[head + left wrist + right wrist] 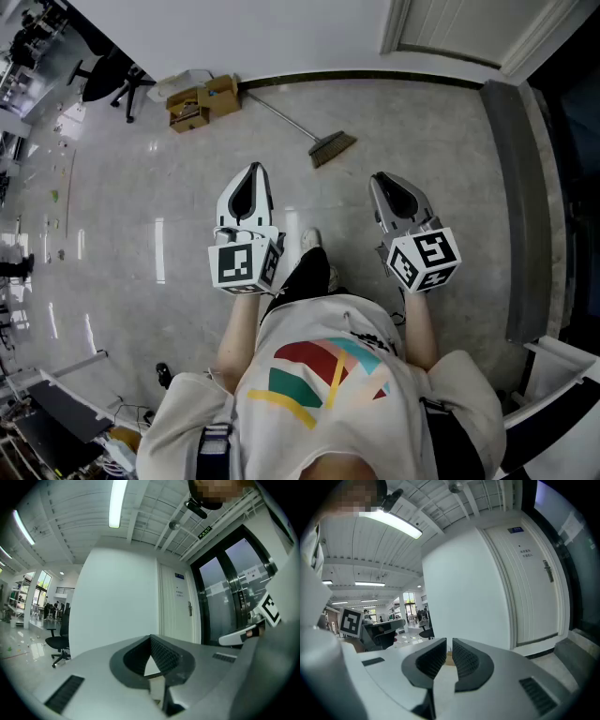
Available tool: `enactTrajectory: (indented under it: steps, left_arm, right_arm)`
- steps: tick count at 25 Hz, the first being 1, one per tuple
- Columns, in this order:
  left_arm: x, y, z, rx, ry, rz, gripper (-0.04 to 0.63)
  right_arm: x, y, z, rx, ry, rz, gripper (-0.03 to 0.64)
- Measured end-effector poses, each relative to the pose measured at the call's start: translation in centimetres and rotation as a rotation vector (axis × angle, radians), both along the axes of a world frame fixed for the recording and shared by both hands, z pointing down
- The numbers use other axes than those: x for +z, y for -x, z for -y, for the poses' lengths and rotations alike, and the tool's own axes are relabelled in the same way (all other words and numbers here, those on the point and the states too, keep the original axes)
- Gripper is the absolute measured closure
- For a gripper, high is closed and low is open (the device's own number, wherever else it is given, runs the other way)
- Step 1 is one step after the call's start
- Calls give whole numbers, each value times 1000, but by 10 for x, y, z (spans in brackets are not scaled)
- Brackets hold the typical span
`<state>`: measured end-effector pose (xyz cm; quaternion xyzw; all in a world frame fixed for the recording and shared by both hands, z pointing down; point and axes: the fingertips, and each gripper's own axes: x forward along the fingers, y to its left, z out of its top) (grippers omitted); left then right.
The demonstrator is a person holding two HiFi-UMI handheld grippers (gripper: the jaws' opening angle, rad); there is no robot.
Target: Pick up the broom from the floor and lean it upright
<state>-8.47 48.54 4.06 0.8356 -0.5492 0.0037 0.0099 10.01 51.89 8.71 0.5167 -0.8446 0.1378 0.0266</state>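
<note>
Plainly, the broom (302, 128) lies flat on the pale floor (141, 206) in the upper middle of the head view. Its thin handle runs up and to the left toward the foot of the white wall (234, 37), and its bristle head sits at the lower right end. The handle's far end is just beside some cardboard boxes (202, 103) at the upper left of the frame.

Below the broom in the frame and apart from it, both grippers are held out side by side, pointing up the picture toward it. The left gripper (252, 174) sits left of centre; in its own view the jaw tips meet, with only a small triangular gap behind them and nothing between. The right gripper (382, 180) sits right of centre; its ridged pads stand almost together with a thin slit between them, and it too is empty.

Between the two grippers a light shoe (310, 240) shows on the floor. Farther out, an office chair (112, 80) stands at the upper left and a white door (450, 28) at the upper right.
</note>
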Motion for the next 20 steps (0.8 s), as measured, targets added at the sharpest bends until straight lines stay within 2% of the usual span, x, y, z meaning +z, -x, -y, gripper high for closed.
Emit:
enactTrajectory:
  steps: [1, 3, 6, 11, 14, 20]
  left_arm:
    - [0, -3, 6, -1, 0, 1, 551]
    - [1, -9, 17, -4, -2, 4, 551]
    - [2, -14, 33, 1, -6, 0, 551]
    - [5, -24, 73, 34, -17, 4, 551]
    - [16, -28, 102, 63, -6, -1, 551]
    - [38, -27, 222, 76, 14, -51, 551]
  right_arm:
    - [-1, -4, 6, -2, -9, 4, 589]
    - [0, -10, 16, 0, -22, -4, 489]
    - [5, -18, 30, 26, -6, -32, 486]
    - [8, -35, 61, 84, 10, 41, 486]
    - [21, -40, 89, 104, 48, 44, 486]
    - [27, -36, 203, 119, 48, 7, 488]
